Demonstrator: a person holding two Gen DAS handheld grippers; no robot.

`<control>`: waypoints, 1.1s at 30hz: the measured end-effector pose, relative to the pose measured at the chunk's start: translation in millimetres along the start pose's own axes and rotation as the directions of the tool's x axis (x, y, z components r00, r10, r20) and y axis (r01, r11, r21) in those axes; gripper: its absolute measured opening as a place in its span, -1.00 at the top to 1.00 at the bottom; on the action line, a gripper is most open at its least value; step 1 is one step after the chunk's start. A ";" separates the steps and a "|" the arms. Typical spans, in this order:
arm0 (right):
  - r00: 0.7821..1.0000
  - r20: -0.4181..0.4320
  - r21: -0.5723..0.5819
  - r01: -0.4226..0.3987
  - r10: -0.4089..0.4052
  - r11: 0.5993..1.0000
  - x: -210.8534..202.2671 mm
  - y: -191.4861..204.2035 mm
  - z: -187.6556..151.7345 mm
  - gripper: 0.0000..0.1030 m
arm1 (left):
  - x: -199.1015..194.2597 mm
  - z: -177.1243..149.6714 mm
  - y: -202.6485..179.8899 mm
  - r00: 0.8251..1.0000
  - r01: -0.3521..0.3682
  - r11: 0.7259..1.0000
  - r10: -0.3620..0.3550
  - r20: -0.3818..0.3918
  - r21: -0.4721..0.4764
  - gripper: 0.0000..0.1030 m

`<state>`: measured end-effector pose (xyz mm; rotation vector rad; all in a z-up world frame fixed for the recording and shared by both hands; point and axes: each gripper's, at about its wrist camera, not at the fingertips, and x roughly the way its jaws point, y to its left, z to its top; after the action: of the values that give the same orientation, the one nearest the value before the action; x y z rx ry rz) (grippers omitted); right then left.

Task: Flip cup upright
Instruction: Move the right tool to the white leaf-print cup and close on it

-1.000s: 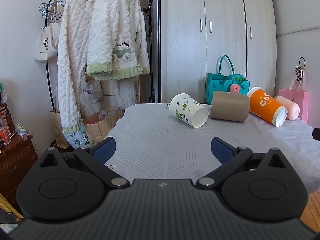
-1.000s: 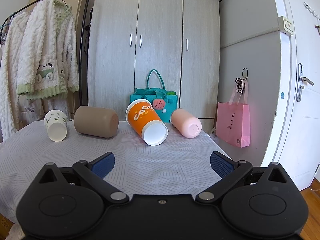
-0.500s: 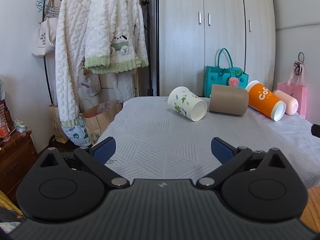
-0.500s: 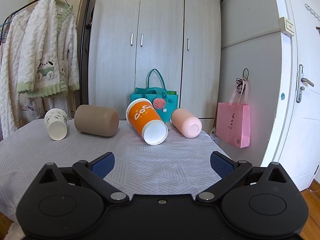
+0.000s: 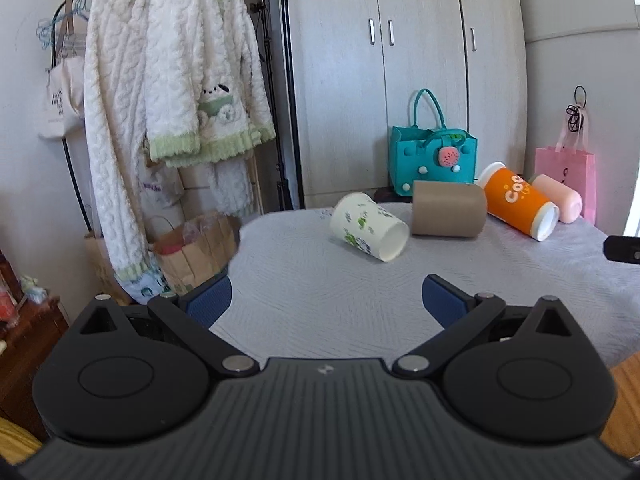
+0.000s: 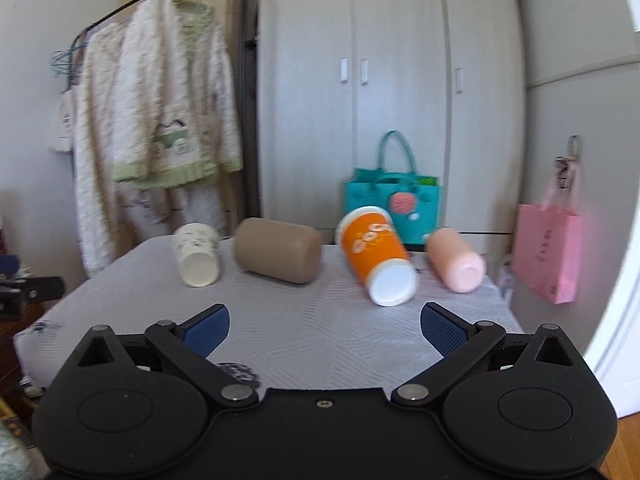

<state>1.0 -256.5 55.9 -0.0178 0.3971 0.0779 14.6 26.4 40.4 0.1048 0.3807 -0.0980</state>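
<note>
Several cups lie on their sides in a row on the grey-clothed table [image 5: 320, 292]: a white cup with green print [image 5: 368, 226] [image 6: 197, 254], a brown cup [image 5: 448, 210] [image 6: 278, 250], an orange cup [image 5: 518, 206] [image 6: 378, 256] and a pink cup [image 5: 558, 199] [image 6: 456, 260]. My left gripper [image 5: 326, 300] is open and empty, short of the white cup. My right gripper [image 6: 324, 328] is open and empty, short of the orange cup.
A teal bag [image 5: 434, 160] stands behind the cups by the wardrobe [image 5: 400, 60]. A clothes rack with fluffy white garments [image 5: 180, 100] is at the left. A pink bag [image 6: 548, 256] hangs at the right. Paper bags [image 5: 192, 248] sit on the floor by the table's left edge.
The right gripper has swung left and moved closer to the table, so the cups look larger. The left gripper's view has shifted slightly. Both stay open; the cups have not moved.
</note>
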 end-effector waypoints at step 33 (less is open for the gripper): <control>0.858 -0.383 -0.257 -0.455 0.343 0.852 216.7 126.5 76.3 -0.86 | 185.8 43.4 77.8 0.929 0.241 0.916 -0.313 -0.198 -0.320 -1.00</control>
<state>219.6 -112.3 42.1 -0.2945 0.7121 0.5718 211.1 84.2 17.3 -0.2336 0.6539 -0.3132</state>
